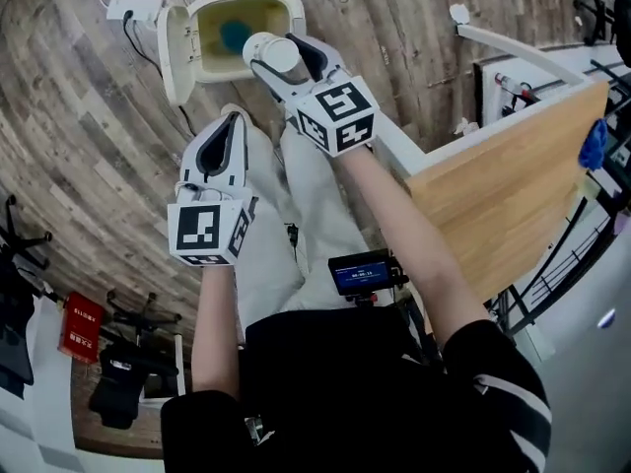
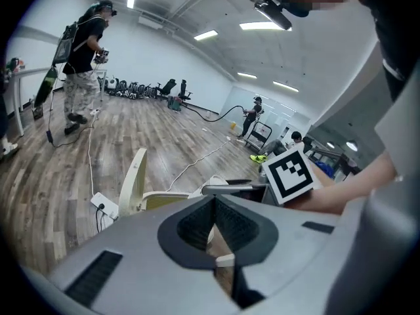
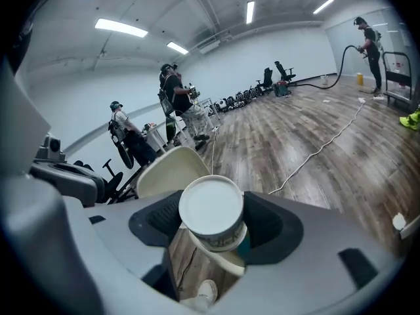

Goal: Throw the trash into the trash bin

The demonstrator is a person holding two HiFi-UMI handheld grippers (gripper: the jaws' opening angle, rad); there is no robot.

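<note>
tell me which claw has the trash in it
The right claw: a white cup is clamped between its jaws, by the open bin. The left claw is shut on nothing.

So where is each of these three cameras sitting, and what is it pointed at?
Head view: on the person's head, looking steeply down at the open trash bin; left forearm, right forearm, legs show.
Left gripper view: rides the left gripper, looking along its shut jaws across the room; the right forearm shows.
Right gripper view: rides the right gripper, looking past its gripped cup.
Shared: all three show the trash bin.
</note>
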